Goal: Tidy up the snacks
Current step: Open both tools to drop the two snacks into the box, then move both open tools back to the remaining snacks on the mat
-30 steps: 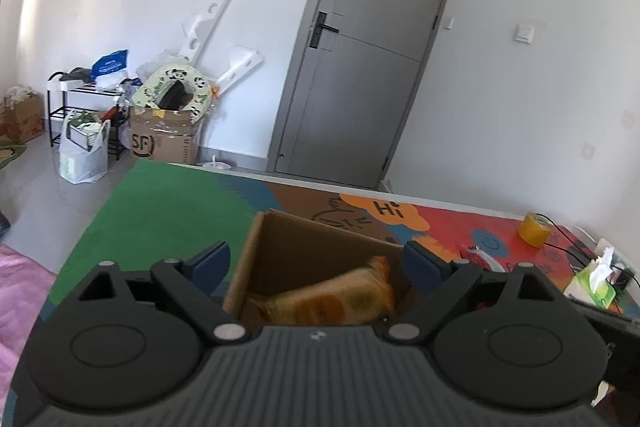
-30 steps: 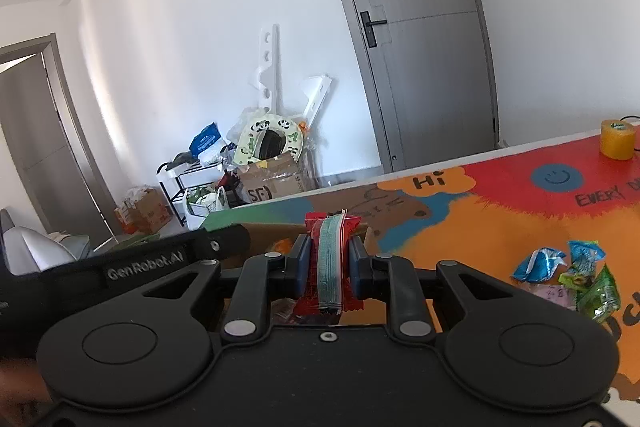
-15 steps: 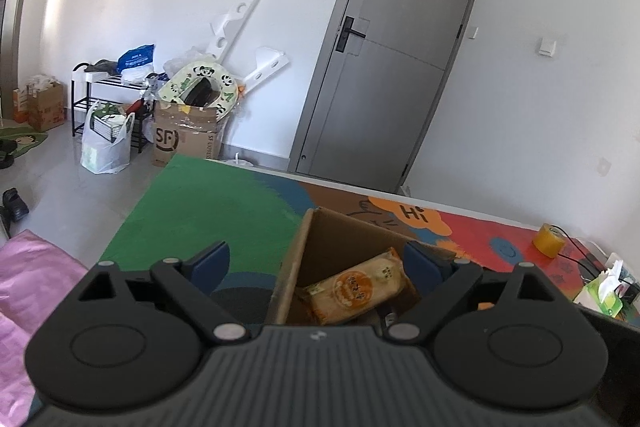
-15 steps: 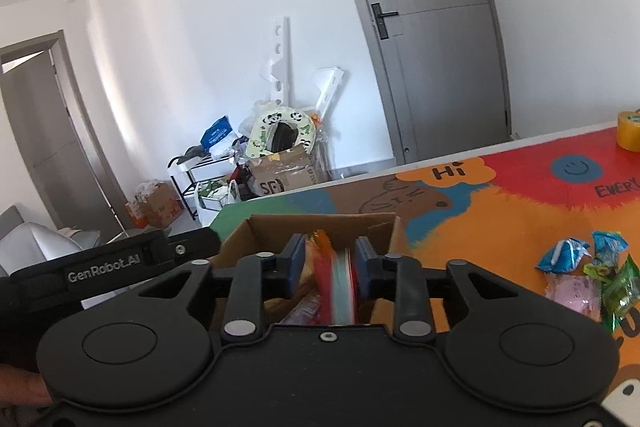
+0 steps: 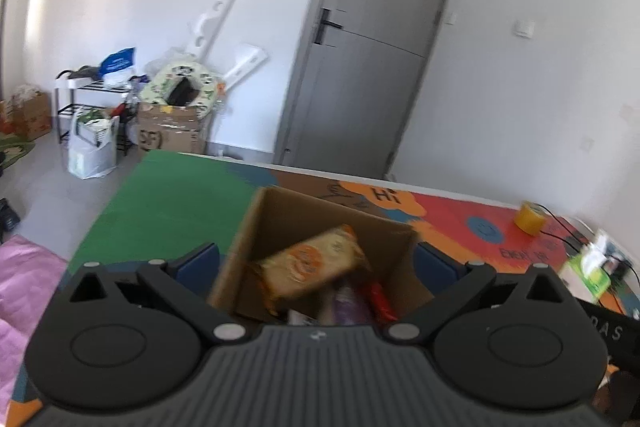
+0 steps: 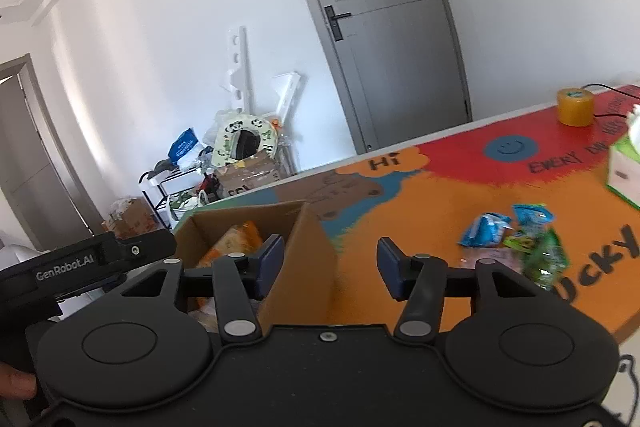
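We held a two-finger gripper in each hand over a colourful cartoon table mat (image 6: 460, 195). The left gripper (image 5: 318, 261) had its jaws spreading wide, with nothing pinched; through the gap between them showed an open cardboard box (image 5: 256, 235) standing on the mat. Inside the box lay an orange-and-cream biscuit packet (image 5: 316, 263), tilted, with a purple packet (image 5: 348, 303) and a red packet (image 5: 378, 297) just beside it at the near side.

The right gripper (image 6: 330, 263) was also opening, its blue pads (image 6: 272, 259) apart and gripping nothing. Its left finger hung over the box's open top and its right finger over bare mat, so the box's right wall (image 6: 308, 259) stood between them.

To the right, well apart from the box, a small heap of loose snacks lay on the mat: blue packets (image 6: 486, 229) and green packets (image 6: 544, 255), blurred. Farther right stood a green tissue box (image 6: 624, 167), and at the far edge a roll of yellow tape (image 6: 576, 106). Behind the table, a grey door (image 6: 392, 27) stood shut.
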`<state>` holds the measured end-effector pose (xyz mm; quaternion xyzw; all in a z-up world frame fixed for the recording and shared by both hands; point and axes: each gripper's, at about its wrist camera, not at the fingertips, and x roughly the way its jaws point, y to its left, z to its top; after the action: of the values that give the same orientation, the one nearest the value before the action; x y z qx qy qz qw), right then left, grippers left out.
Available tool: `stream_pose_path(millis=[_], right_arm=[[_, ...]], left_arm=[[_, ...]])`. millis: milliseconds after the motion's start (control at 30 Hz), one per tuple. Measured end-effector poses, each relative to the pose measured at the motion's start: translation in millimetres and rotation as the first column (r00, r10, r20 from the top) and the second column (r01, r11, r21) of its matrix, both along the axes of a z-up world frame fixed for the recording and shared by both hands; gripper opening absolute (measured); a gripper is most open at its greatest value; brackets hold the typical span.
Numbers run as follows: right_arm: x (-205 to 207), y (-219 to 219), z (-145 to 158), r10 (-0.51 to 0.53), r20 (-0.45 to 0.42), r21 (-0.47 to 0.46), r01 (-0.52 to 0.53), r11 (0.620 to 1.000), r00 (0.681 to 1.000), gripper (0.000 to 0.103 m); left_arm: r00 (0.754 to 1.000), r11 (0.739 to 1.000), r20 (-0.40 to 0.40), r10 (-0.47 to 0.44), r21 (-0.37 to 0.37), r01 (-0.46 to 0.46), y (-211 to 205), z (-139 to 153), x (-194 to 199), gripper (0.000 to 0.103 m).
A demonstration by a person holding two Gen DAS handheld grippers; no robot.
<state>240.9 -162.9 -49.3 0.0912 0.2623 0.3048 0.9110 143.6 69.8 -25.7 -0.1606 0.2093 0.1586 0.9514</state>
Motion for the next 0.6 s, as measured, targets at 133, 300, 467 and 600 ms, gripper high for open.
stream_pose_path(millis=[133,300,467,600], right_arm=[[-0.3,-15.6,-1.6,0.005,-0.019,0.005,-0.005,1.0,1.0,0.063],[-4.0,-28.7,-2.8,0.011,-0.022,-0.006,-0.011,1.0,1.0,0.071],[-5.5,-39.9,-3.4,0.012,-0.025,-0.006,-0.012,1.0,1.0,0.074],[-3.6,-50.9,-4.5,0.003,-0.029,-0.001,-0.003,1.0,1.0,0.078]], left_arm=[[0.999,0.999,-0.016,-0.033,0.0,0.033,-15.6,-1.1,1.7,0.102],[0.998,0.999,-0.04,-0.05,-0.012,0.05,-30.8,-4.3,0.3,0.102],[0.996,0.998,-0.06,-0.067,-0.005,0.067,-43.7,-6.1,-0.9,0.102],[0.994,0.996,-0.066,-0.091,-0.004,0.091,-54.2,-5.8,-0.7,0.102]])
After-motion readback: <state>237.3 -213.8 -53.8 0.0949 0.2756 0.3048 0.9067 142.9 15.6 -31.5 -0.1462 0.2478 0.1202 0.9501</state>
